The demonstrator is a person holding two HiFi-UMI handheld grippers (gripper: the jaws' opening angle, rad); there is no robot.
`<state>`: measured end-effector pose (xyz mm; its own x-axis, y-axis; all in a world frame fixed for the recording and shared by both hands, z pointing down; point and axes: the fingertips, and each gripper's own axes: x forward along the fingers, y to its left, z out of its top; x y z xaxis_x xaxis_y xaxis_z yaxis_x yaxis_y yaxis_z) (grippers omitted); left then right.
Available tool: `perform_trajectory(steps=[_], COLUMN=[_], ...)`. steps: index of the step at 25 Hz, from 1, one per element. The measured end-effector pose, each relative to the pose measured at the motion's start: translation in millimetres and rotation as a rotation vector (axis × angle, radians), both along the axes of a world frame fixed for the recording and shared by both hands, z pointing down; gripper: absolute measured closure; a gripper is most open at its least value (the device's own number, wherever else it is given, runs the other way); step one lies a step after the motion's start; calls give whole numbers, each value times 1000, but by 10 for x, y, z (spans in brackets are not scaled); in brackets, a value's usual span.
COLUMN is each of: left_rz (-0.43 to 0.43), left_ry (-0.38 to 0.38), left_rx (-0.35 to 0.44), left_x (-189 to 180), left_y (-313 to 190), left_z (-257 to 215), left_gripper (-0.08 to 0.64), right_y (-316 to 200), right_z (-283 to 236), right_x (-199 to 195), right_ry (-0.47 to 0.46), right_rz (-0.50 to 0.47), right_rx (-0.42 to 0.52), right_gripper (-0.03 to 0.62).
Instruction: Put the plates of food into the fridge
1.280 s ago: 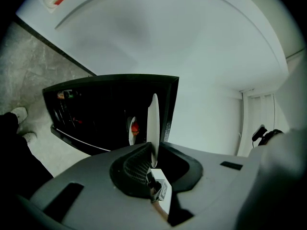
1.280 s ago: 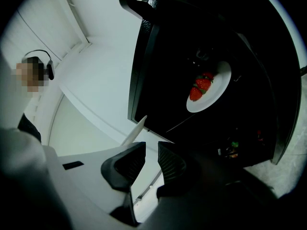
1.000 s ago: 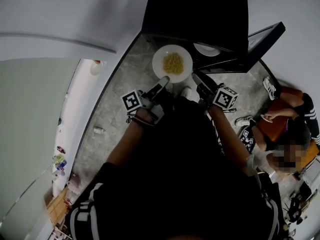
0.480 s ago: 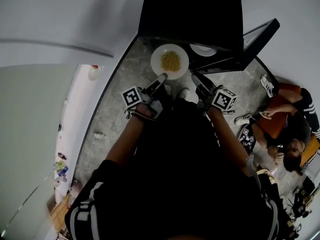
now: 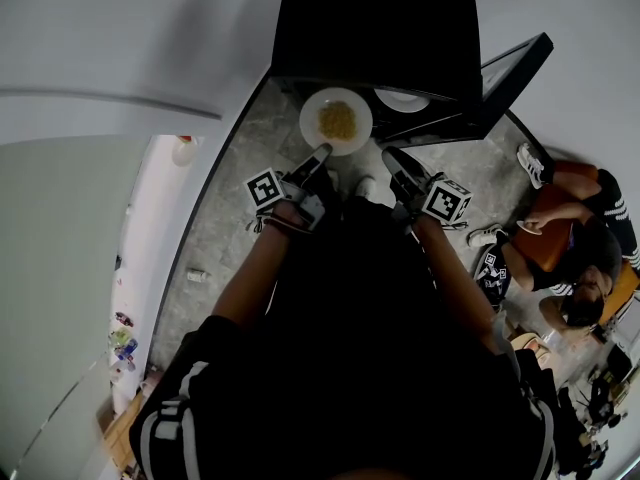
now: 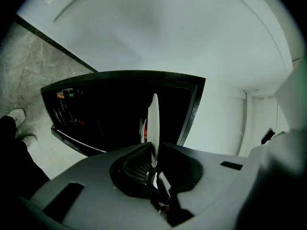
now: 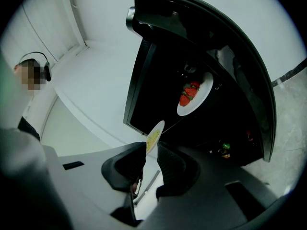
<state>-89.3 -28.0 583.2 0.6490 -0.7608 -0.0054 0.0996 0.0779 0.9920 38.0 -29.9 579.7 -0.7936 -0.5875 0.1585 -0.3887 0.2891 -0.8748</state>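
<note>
A white plate of yellow food (image 5: 336, 121) hangs over the floor in front of the open black fridge (image 5: 380, 28). My left gripper (image 5: 322, 152) is shut on its near rim; in the left gripper view the plate (image 6: 153, 128) stands edge-on, pinched between the jaws (image 6: 154, 150). My right gripper (image 5: 388, 153) is to the right of the plate, jaws apart. In the right gripper view the plate's edge (image 7: 154, 134) shows just past the gap between the tips (image 7: 151, 150), with no grip visible. A second plate with strawberries (image 7: 194, 94) lies on a shelf inside the fridge.
The fridge door (image 5: 510, 73) stands open to the right, and bottles (image 7: 224, 150) sit low inside. A person sits on the floor at the right (image 5: 570, 258), with shoes (image 5: 530, 163) nearby. My feet (image 6: 19, 116) are on the grey floor. A white counter (image 5: 150, 218) runs along the left.
The plate and both grippers have shifted a little towards the fridge opening. The left gripper keeps its hold on the rim.
</note>
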Motion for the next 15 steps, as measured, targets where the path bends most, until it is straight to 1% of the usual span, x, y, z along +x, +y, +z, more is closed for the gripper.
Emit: perform_trajectory(steps=[8, 15], left_rz=[6, -2], left_ry=[-14, -1], left_rx=[-4, -22], left_x=[-17, -37], left_y=[-117, -187], left_z=[151, 277], left_gripper=[509, 509], right_y=[-26, -37], right_z=[30, 24], right_x=[16, 15], right_ry=[0, -1], right_rz=[9, 21], right_rx=[-10, -9], right_gripper=[503, 503])
